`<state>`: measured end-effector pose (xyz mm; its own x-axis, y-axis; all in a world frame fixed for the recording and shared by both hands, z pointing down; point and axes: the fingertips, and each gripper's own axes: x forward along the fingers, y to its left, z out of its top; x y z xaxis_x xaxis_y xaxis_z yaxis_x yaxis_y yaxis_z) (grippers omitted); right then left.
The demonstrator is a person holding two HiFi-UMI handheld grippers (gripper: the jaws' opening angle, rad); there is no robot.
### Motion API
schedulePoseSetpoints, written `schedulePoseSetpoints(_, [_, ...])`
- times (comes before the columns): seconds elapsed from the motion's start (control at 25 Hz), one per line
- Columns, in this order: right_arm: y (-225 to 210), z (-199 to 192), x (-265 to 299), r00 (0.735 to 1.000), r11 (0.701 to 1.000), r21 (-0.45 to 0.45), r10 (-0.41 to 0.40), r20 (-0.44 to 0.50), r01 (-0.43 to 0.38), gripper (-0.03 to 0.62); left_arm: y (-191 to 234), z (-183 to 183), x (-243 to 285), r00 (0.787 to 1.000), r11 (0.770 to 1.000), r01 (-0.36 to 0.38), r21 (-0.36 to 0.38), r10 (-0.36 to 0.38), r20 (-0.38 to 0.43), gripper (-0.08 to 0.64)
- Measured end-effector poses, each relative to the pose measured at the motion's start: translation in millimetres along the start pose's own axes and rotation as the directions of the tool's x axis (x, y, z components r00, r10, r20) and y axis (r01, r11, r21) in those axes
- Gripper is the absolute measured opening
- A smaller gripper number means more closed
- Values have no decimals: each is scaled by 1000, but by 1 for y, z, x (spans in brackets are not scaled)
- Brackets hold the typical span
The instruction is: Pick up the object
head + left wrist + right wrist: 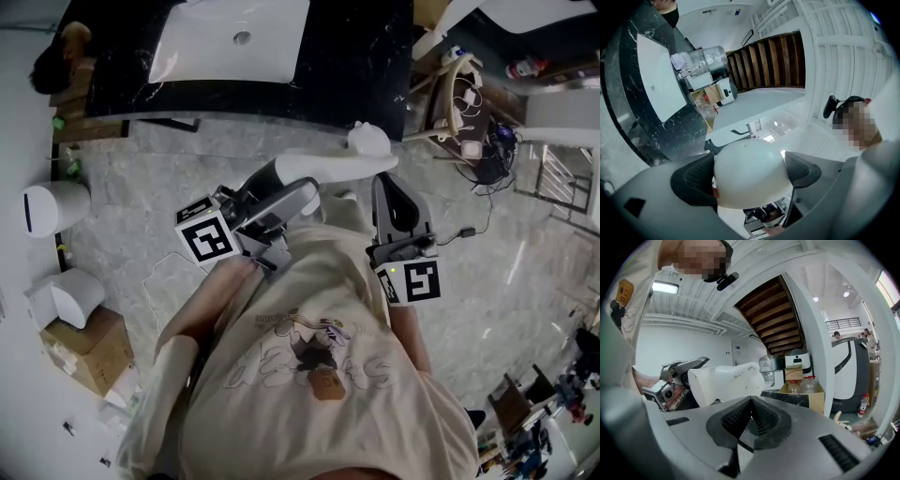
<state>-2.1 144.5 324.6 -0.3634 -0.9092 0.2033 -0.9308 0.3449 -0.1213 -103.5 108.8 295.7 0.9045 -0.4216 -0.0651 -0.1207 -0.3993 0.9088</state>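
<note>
white bottle [724,380] crosses just ahead of the right gripper [751,404]; beyond lies open marble floor [159,178], then black counter [361,66].

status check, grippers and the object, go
Status: left gripper shut on white object, held in the air. Jaws of right gripper together, empty. Nothing in the way.

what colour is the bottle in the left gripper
Plain white; the bottle shows best in the right gripper view.

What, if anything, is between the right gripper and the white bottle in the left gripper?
Nothing visible does. The white bottle, clamped in the left gripper, has only open air between it and the shut, empty right gripper.
</note>
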Motion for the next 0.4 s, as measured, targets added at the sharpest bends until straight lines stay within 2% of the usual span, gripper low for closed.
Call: schedulePoseSetpoints(0.4, [-1,5,2,1000,1000,-4,-11,10,11,18,-1,4,1,1000,1000,7,3,-7,-8,492])
